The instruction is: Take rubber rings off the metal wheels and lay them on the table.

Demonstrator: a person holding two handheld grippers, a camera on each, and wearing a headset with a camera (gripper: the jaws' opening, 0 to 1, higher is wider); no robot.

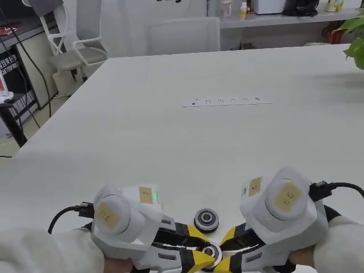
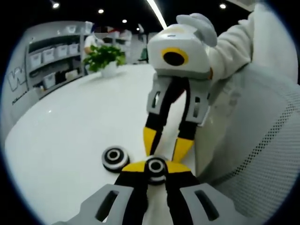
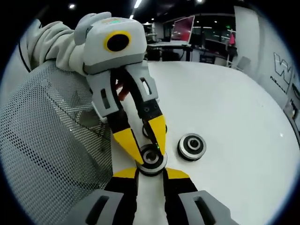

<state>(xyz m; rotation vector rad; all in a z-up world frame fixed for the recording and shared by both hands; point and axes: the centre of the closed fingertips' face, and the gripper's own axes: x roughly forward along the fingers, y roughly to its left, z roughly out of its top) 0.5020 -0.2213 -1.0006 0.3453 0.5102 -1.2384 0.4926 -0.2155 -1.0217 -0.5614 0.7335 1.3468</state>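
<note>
A small metal wheel with a black rubber ring is held just above the near edge of the white table, between the tips of both grippers. My left gripper comes in from the left and my right gripper from the right. In the left gripper view my own yellow tips clasp the wheel, and the right gripper meets it from above. In the right gripper view my own tips sit under the wheel. A second ringed wheel lies flat on the table close by.
A flush power strip is set into the table's middle. White office chairs stand at the far left, and a green plant at the far right edge. A mesh chair back is close behind the grippers.
</note>
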